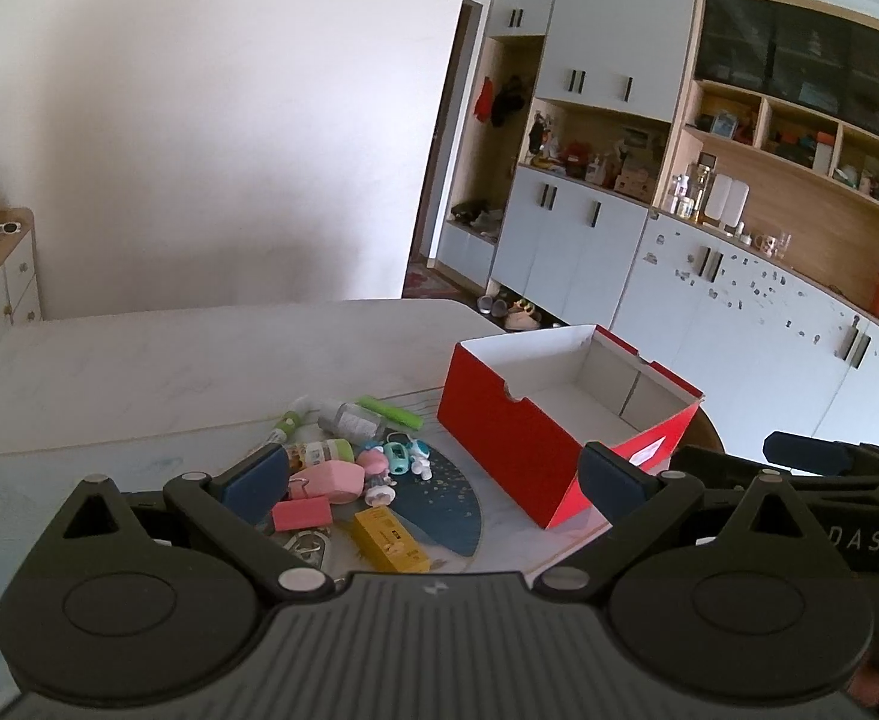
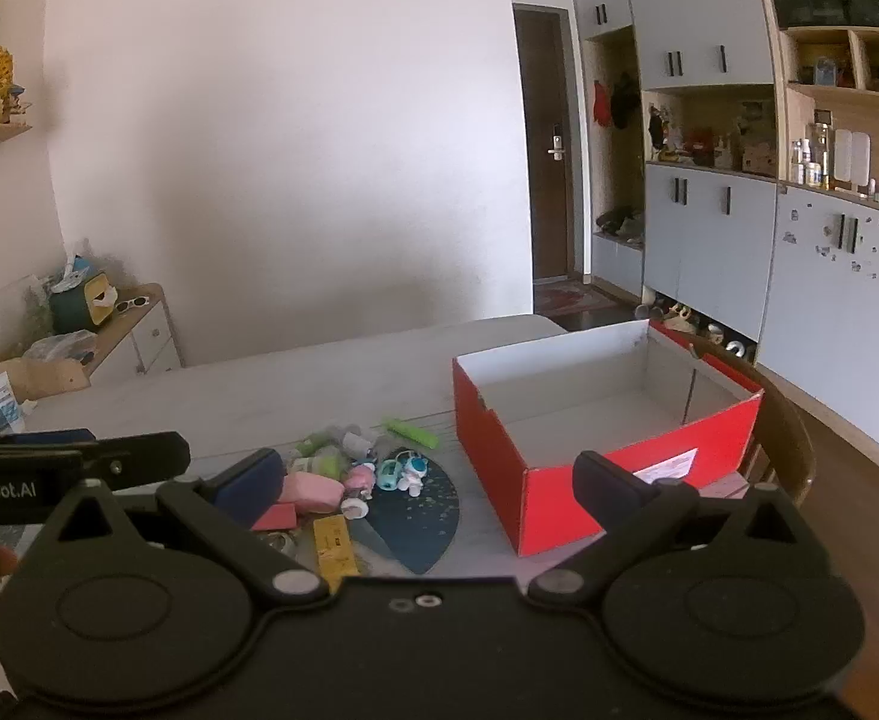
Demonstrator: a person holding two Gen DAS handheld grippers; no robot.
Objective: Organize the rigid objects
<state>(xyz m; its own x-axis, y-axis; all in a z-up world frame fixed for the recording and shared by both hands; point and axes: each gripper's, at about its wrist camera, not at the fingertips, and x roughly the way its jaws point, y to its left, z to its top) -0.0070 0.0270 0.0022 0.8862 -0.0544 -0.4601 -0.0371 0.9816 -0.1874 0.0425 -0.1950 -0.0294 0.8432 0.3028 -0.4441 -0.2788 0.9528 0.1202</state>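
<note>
From the left wrist, the left hand-held gripper [image 1: 433, 474] hangs with fingers apart and empty over a pile [image 1: 349, 468] of small items on the bench [image 1: 139, 360]; the red box [image 1: 559, 420] stands right of it, nothing in it. The yellow box [image 1: 390, 540] nearest looks light and stiff: grip its long flat sides. From the right wrist, the right hand-held gripper [image 2: 427, 486] is likewise apart, empty; the round bottles [image 2: 343, 441] at the far edge may slip.

L gripper [image 1: 433, 480] & R gripper [image 2: 430, 489]: fingers wide apart, empty.

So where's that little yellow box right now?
The yellow box lies on the table at the near edge of the pile, beside the dark blue mat, just right of the pink block and left of the red box.
</note>
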